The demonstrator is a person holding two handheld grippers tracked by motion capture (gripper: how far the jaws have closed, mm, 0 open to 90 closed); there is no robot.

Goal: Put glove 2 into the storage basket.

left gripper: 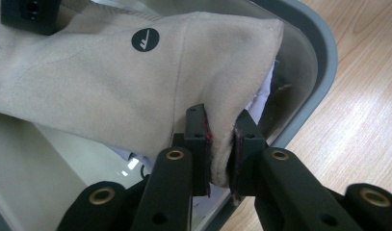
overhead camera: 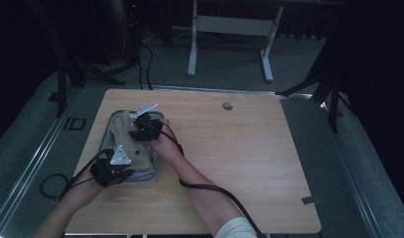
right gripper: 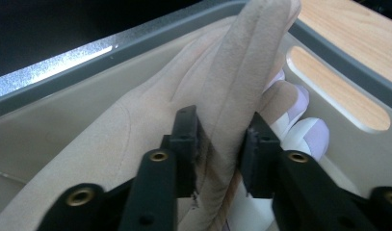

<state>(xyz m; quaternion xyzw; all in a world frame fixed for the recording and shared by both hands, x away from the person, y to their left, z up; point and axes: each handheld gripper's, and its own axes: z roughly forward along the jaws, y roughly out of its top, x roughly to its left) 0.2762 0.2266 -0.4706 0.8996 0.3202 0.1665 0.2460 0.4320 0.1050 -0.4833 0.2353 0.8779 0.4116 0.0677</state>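
Left hand-held gripper (left gripper: 218, 144) pinching glove (left gripper: 111, 82) cuff, right hand-held gripper (right gripper: 220, 149) seemingly clamping finger

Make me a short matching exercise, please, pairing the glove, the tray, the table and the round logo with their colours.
Things:
1. glove
2. tray
3. table
4. logo

Colours:
A. light wood
B. black with a white mark
C. beige
D. grey

Pairs: 1-C, 2-D, 3-A, 4-B
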